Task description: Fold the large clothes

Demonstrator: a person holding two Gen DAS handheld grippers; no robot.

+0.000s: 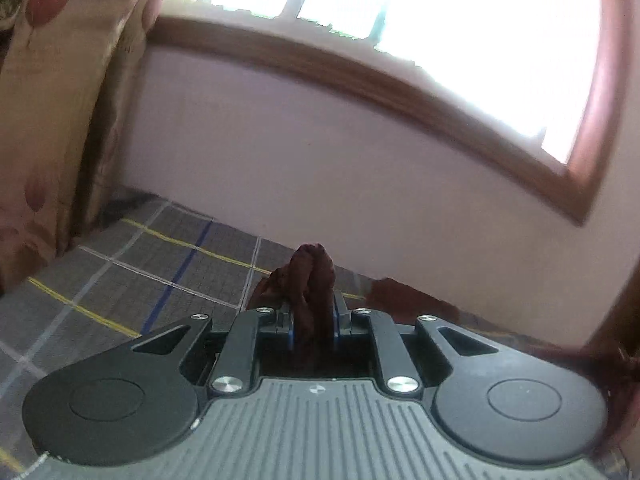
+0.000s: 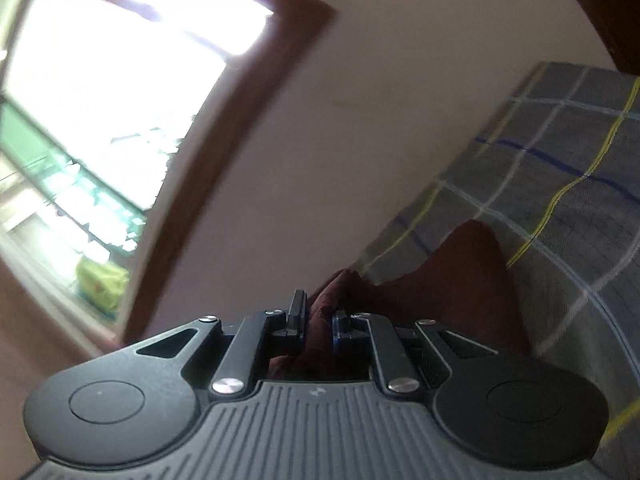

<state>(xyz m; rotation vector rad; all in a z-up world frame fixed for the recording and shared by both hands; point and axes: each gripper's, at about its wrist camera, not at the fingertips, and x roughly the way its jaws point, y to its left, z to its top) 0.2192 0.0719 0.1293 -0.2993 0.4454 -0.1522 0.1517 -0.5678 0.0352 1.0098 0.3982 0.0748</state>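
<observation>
Both grippers are pinched tight on bunched folds of the maroon garment (image 1: 314, 280): the left gripper (image 1: 314, 322) and the right gripper (image 2: 318, 320) alike. The cloth trails onto the grey checked bedsheet (image 1: 132, 280). Beyond stand a pale wall (image 1: 320, 152) and a bright wood-framed window (image 1: 460, 40).

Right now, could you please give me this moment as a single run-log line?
left gripper: shut on maroon garment | right gripper: shut on same garment | garment lifted over plaid bedsheet | fold not laid
</observation>
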